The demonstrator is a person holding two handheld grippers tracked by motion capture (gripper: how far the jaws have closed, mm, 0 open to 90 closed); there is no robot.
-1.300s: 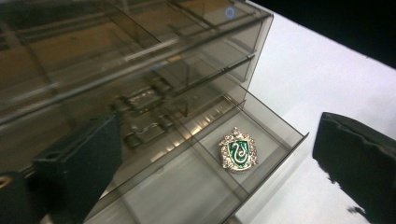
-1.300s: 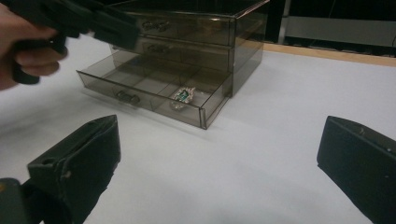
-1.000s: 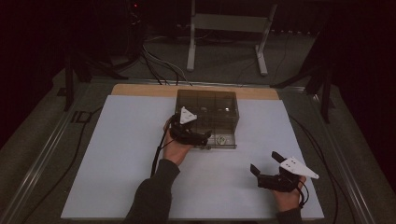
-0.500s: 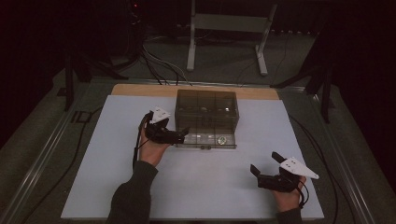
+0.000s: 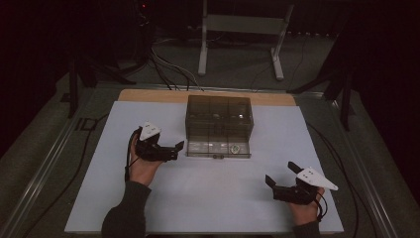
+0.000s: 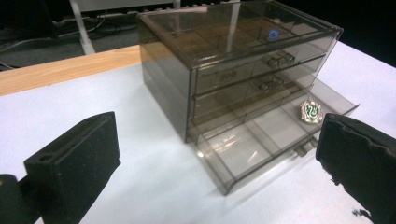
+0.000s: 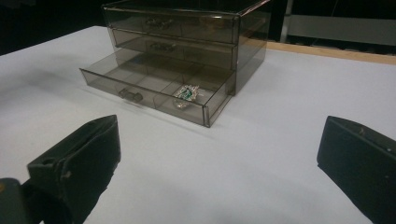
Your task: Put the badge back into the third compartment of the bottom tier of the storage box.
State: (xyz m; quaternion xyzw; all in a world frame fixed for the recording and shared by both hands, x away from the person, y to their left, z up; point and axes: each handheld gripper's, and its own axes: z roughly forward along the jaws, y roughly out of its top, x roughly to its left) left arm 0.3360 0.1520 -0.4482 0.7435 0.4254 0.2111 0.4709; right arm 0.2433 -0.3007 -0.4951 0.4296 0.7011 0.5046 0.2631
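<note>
The white table carries a smoky clear drawer chest, bottom drawer pulled out. The gripper views reveal a green badge in its right compartment (a mere speck from above). Left gripper beside the drawer and right gripper both spread, empty

Drawer box at table centre-back, badge in its pulled-out bottom drawer, right end.

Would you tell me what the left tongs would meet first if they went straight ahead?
Probably the open bottom drawer of the box; the left tongs point at its near corner, though depth is uncertain.
</note>
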